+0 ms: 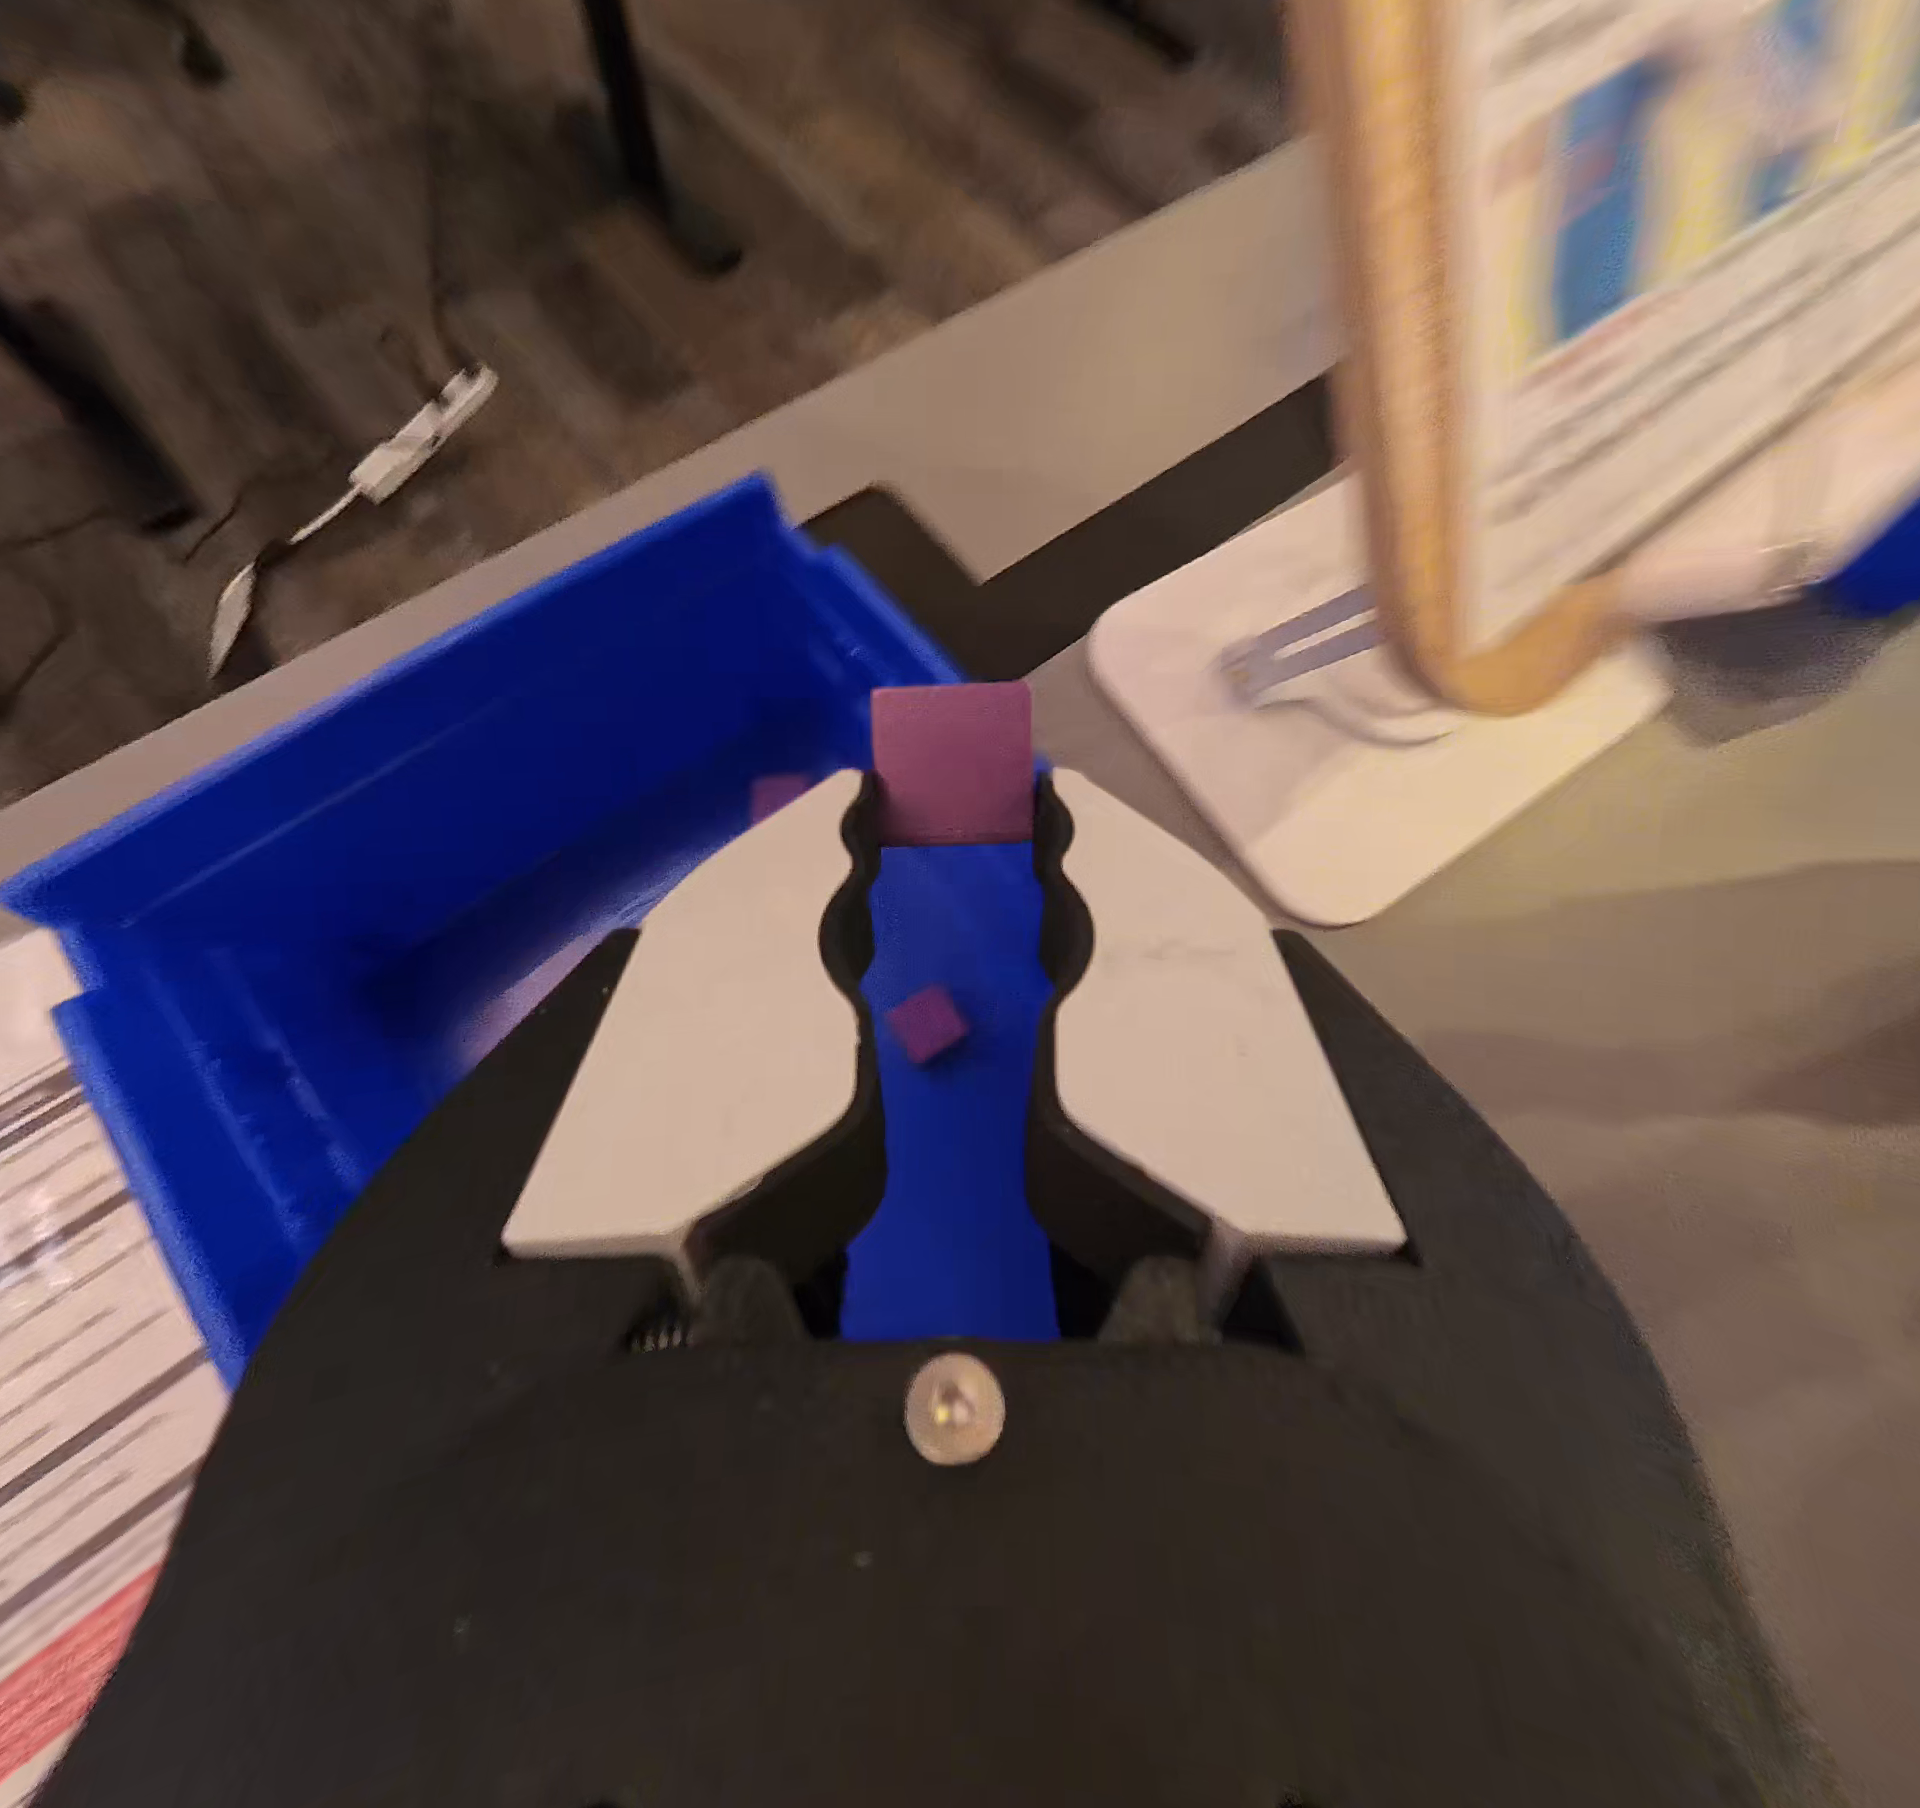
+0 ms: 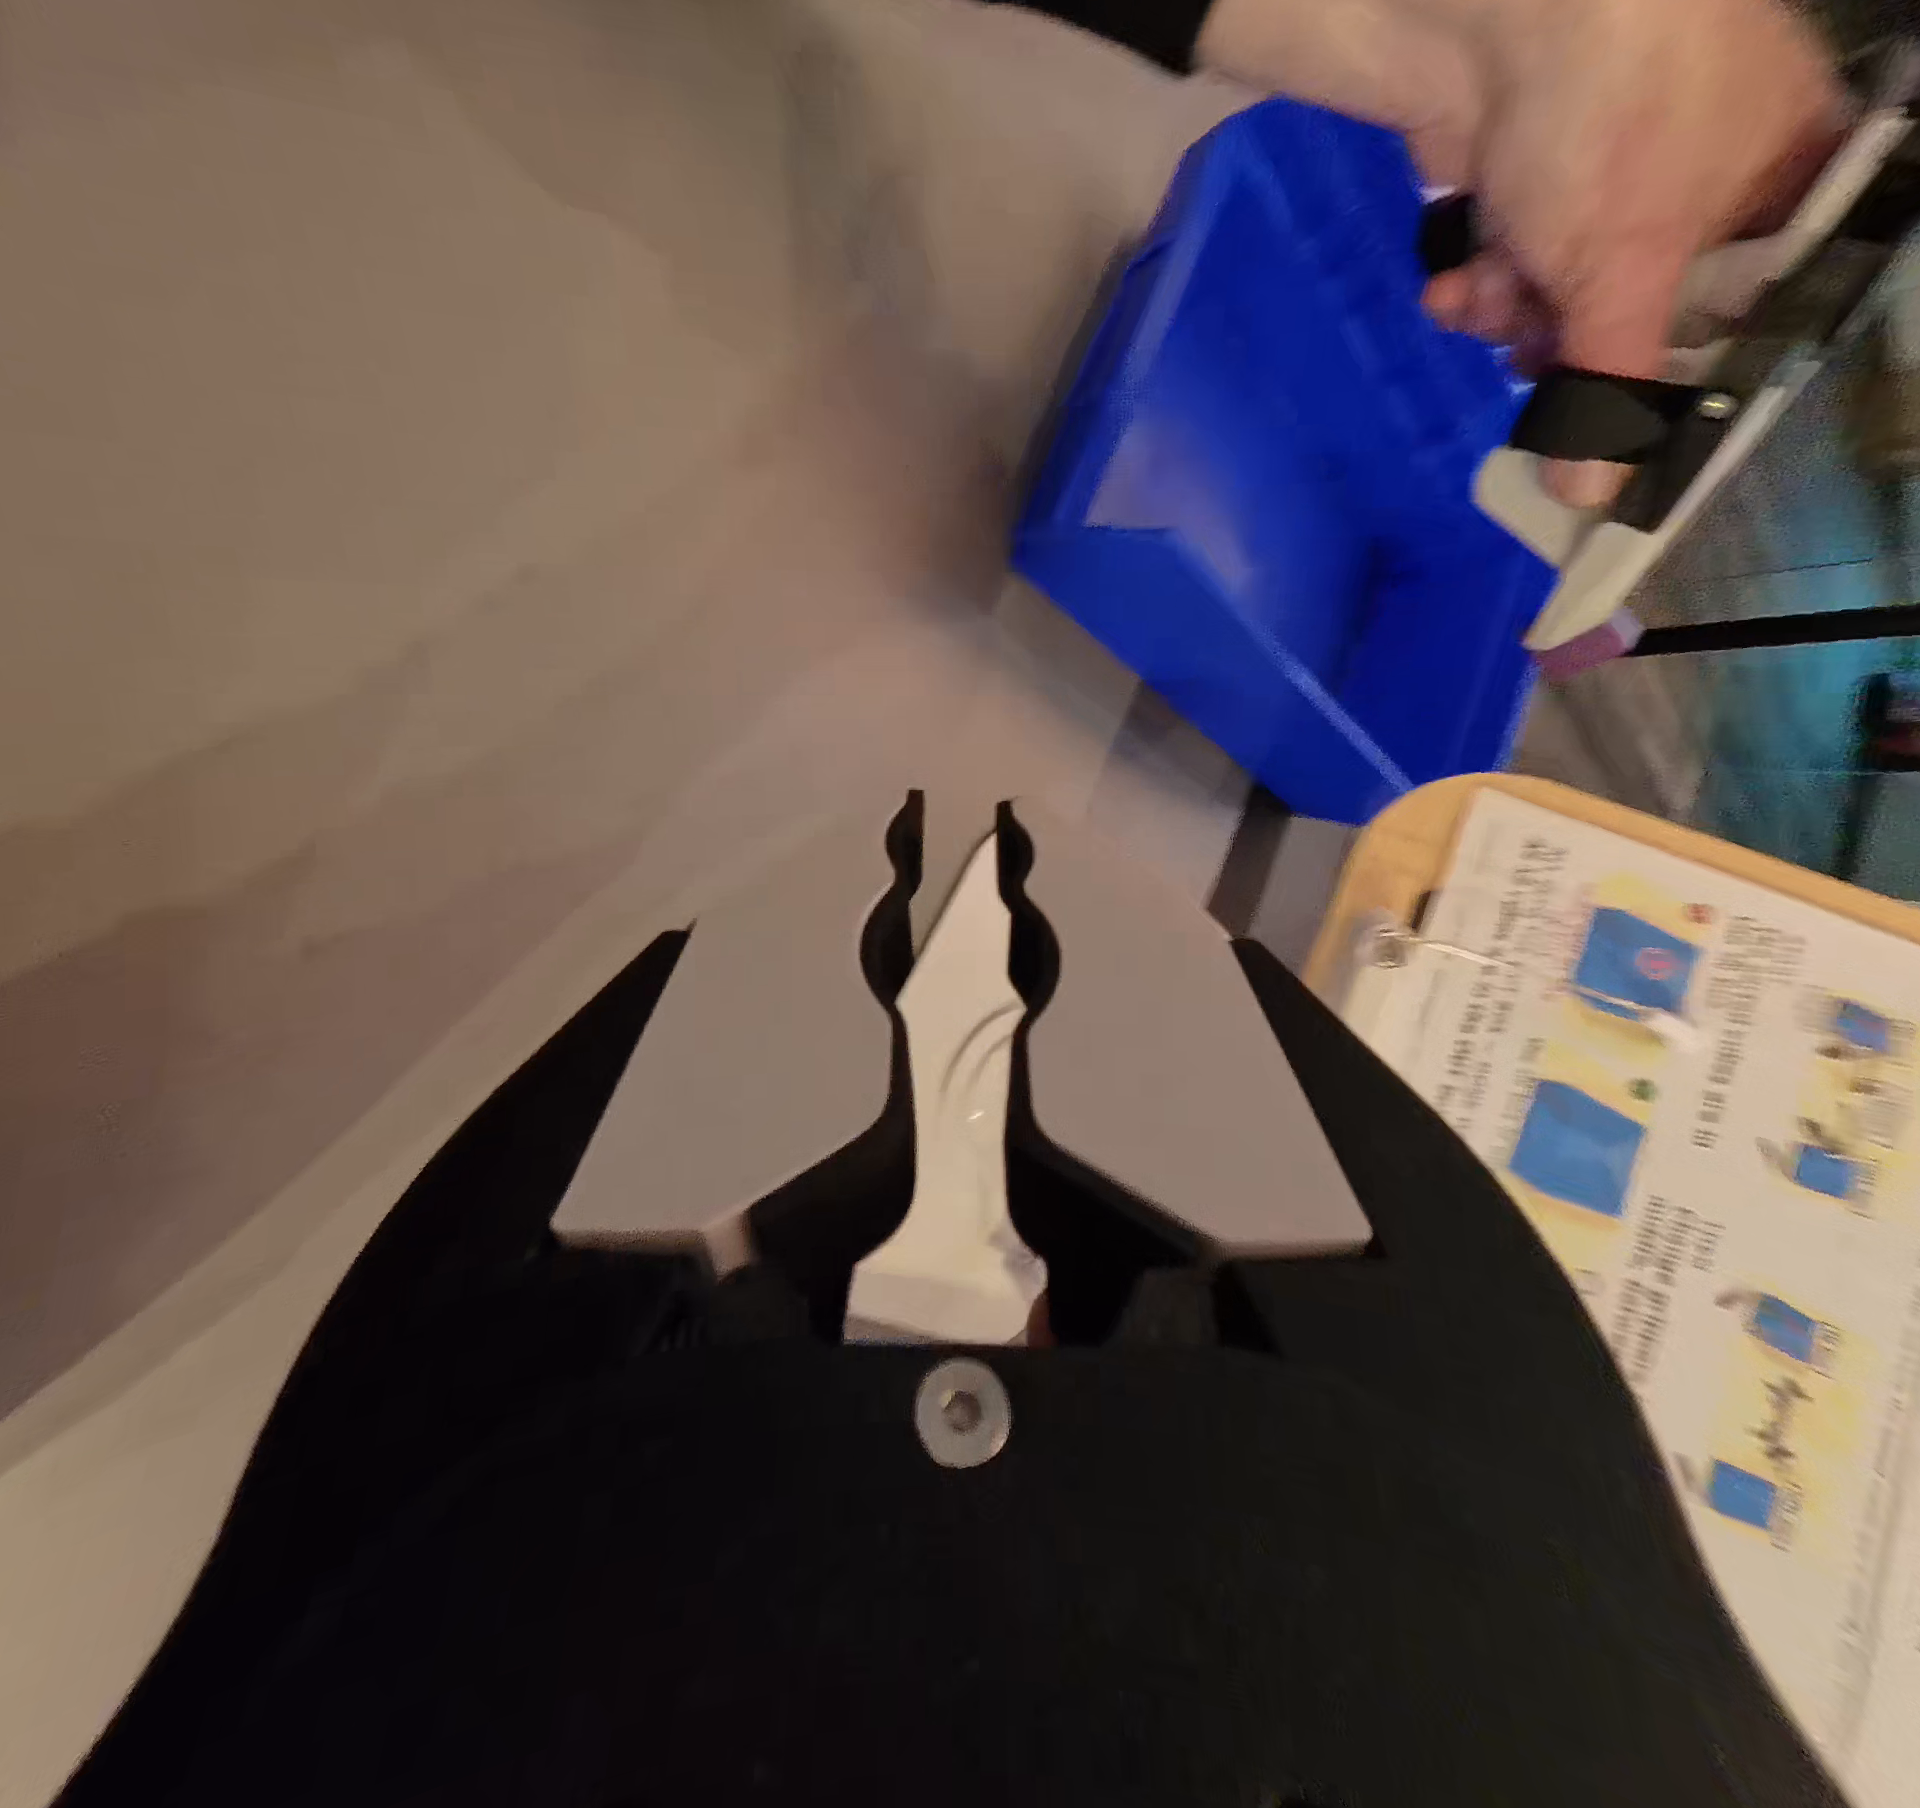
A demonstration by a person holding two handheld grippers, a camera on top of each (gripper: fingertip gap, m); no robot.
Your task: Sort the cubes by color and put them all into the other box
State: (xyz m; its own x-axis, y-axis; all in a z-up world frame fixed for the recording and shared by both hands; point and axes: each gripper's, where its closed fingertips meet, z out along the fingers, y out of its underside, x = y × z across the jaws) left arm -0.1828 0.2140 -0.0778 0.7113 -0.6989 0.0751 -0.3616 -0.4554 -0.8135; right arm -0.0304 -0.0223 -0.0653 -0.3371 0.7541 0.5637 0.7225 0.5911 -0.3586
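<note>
— Purple cube (image 1: 951, 771) pinched at the tips of the left tool (image 1: 954, 802), right above the blue box (image 1: 312, 927). How far along are we?

— Early, I'd judge — two purple cubes lie inside: one on the box floor (image 1: 925, 1024), another (image 1: 777, 797) toward the far end. Other colours aren't visible.

— And the right tool (image 2: 956, 823)?

— Nearly closed, holding nothing, hovering over the surface (image 2: 416, 408) well apart from the box.

— Obstacles?

— Framed instruction sheet (image 1: 1662, 252) on its white base (image 1: 1351, 771) stands just beside the box — blurred, though.
</note>
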